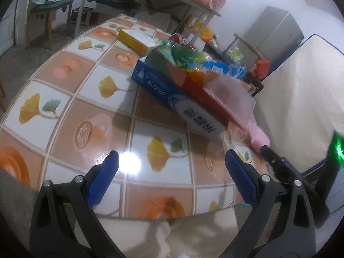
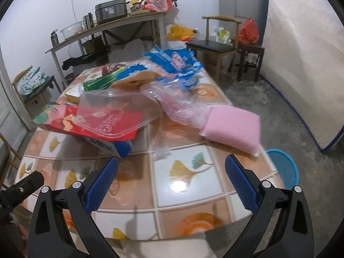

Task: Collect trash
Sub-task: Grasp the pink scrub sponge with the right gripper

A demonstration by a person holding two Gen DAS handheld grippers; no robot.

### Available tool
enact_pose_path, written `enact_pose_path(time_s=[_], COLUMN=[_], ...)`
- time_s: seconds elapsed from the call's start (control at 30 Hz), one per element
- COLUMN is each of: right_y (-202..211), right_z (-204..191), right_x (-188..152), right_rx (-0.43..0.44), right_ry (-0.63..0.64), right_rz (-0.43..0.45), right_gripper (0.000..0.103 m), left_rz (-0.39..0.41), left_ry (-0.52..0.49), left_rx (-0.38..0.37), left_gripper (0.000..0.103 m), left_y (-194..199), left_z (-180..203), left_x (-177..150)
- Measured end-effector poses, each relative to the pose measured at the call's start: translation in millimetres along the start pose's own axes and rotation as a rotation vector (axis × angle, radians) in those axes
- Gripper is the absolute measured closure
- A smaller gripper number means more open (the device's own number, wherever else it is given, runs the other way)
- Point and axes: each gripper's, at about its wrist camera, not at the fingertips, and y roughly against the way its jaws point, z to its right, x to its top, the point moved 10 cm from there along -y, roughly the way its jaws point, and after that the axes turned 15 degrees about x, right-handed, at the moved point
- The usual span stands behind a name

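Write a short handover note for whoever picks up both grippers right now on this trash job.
Left gripper: open, empty, over the tiled table.
Right gripper: open, empty, facing the pile.
Trash: blue box with red packet, clear plastic tray and wrappers heaped on top; pink sponge pack near the table's right edge; yellow box at the far side.
Blue bin stands on the floor beside the table.
Done: nothing visibly in the bin.
Left: all of the trash, probably starting with the pink sponge pack.

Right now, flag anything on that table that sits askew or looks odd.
The pink pack lies near the table's right edge, above the blue bin. The clear plastic tray rests tilted on the red box.
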Motion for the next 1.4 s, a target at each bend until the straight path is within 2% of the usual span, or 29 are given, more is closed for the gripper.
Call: enact_pose_path(time_s=[0.1, 0.2, 0.27, 0.33, 0.43, 0.5, 0.53, 0.7, 0.83, 0.93, 1.03, 1.13, 1.2, 1.23, 1.3, 1.4], right_y=[-11.1, -11.7, -3.9, 9.9, 15.6, 6.6, -5.3, -49.5, -85.9, -87.7, -68.9, -55.6, -47.8, -46.9, -45.2, -39.7], right_z=[0.1, 11.1, 23.2, 37.1, 57.7, 70.9, 81.4, 117.9, 142.1, 138.0, 120.6, 104.8, 98.7, 95.0, 93.7, 85.5], right_x=[-3.0, -1.3, 8.2, 24.5, 49.7, 58.7, 63.2, 82.3, 74.4, 55.3, 39.5, 17.8, 6.5, 0.7, -9.3, -10.1], right_rx=[0.027, 0.013, 0.006, 0.019, 0.072, 0.12, 0.17, 0.39, 0.508, 0.566, 0.606, 0.622, 0.595, 0.568, 0.431, 0.38], right_ry=[-0.02, -0.021, -0.004, 0.037, 0.181, 0.237, 0.25, 0.122, -0.07, -0.13, -0.141, -0.171, -0.154, -0.134, -0.071, -0.034], right_rz=[-0.029, -0.034, 0.0, 0.07, 0.108, 0.072, 0.018, -0.111, -0.223, -0.278, -0.263, -0.272, -0.285, -0.289, -0.299, -0.267], right_gripper=[0.006, 0.006, 0.006, 0.006, 0.006, 0.006, 0.006, 0.006, 0.006, 0.006, 0.006, 0.006, 0.006, 0.006, 0.006, 0.006], left_rz=[0.034, 0.088, 0.107, 0.121, 0.124, 0.111, 0.106, 0.132, 0.126, 0.103, 0.091, 0.073, 0.055, 0.044, 0.028, 0.017], left_ry=[0.024, 0.031, 0.031, 0.034, 0.029, 0.011, 0.002, -0.065, -0.069, -0.081, -0.117, -0.154, -0.178, -0.185, -0.192, -0.21], left_rx=[-0.074, -0.09, -0.113, -0.132, -0.144, -0.137, -0.133, -0.093, -0.08, -0.088, -0.099, -0.11, -0.114, -0.117, -0.121, -0.122], left_gripper=[0.009, 0.009, 0.009, 0.009, 0.009, 0.009, 0.009, 0.009, 0.009, 0.009, 0.009, 0.009, 0.009, 0.009, 0.009, 0.009], left_y=[0.4, 1.0, 1.6, 3.3, 2.7, 0.4, -0.8, 9.1, 8.8, 6.1, 2.6, -2.2, -7.0, -8.7, -10.6, -11.2], left_z=[6.8, 8.9, 11.7, 14.5, 16.3, 17.0, 16.9, 21.4, 24.4, 30.5, 39.7, 50.2, 56.1, 58.5, 62.5, 65.1], left_x=[16.2, 34.5, 45.6, 56.3, 68.0, 72.2, 73.3, 75.8, 71.5, 66.2, 62.5, 57.7, 53.1, 50.9, 46.3, 41.1])
